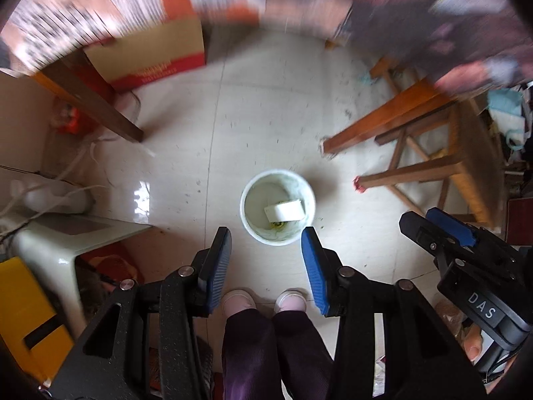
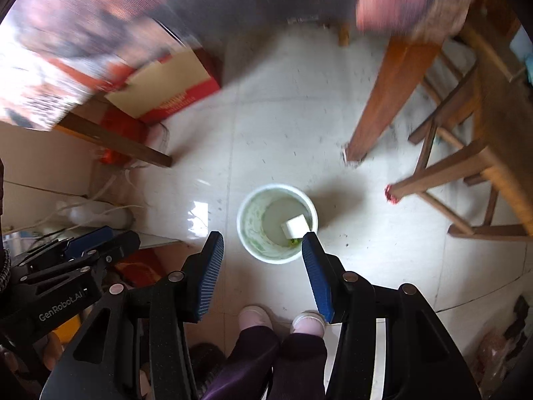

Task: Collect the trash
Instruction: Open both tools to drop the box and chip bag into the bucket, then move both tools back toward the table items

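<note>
Above the bin (image 1: 277,211), both grippers gape empty.

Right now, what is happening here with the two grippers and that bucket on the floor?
A person stands over a round white plastic bucket on the pale tiled floor, holding the left gripper and the right gripper above it. Both point down with jaws apart and nothing between them. A white boxy piece of trash lies inside the bucket, beside something small and green.

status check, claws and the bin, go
Left claw and right claw open, empty, above bin. White scrap inside bin. Nothing blocking; wooden stool stands clear.
</note>
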A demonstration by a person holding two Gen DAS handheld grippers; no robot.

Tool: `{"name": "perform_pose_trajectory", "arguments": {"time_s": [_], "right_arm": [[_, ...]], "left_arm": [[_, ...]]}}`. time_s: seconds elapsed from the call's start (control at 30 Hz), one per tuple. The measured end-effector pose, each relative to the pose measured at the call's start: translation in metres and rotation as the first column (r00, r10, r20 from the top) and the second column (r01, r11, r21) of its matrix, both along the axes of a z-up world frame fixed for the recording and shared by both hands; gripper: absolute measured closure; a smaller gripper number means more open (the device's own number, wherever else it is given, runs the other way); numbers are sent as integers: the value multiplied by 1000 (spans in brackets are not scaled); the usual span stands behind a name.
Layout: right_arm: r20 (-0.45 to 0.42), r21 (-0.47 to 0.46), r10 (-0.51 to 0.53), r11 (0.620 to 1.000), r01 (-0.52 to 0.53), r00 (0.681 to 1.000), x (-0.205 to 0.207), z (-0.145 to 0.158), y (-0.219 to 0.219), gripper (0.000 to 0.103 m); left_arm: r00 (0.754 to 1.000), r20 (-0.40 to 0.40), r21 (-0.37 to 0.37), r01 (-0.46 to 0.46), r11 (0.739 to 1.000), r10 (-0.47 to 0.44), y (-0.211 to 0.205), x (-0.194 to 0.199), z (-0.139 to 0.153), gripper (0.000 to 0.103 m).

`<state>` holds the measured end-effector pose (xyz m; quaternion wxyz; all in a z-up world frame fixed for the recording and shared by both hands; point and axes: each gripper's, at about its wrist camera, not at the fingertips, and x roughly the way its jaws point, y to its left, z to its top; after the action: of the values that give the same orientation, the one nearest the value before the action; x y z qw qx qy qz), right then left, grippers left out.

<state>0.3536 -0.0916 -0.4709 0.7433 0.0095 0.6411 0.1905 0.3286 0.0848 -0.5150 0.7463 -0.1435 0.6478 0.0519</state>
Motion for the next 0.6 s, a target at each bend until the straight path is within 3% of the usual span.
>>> {"name": "perform_pose_trajectory", "arguments": {"time_s": [0.17, 0.33, 0.6], "right_arm": [[102, 29, 4, 1000, -7, 995, -10, 86, 2, 57], [220, 80, -25, 997, 8, 975, -24, 176, -3, 57], [451, 153, -156, 984, 96, 879, -51, 308, -20, 58]], "left_arm": [[994, 110, 48, -10, 999, 5, 5, -13, 106, 60], [970, 244, 71, -21, 997, 3, 15, -25, 210, 60], [892, 451, 52, -36, 998, 9, 19, -55, 343, 60]]}}
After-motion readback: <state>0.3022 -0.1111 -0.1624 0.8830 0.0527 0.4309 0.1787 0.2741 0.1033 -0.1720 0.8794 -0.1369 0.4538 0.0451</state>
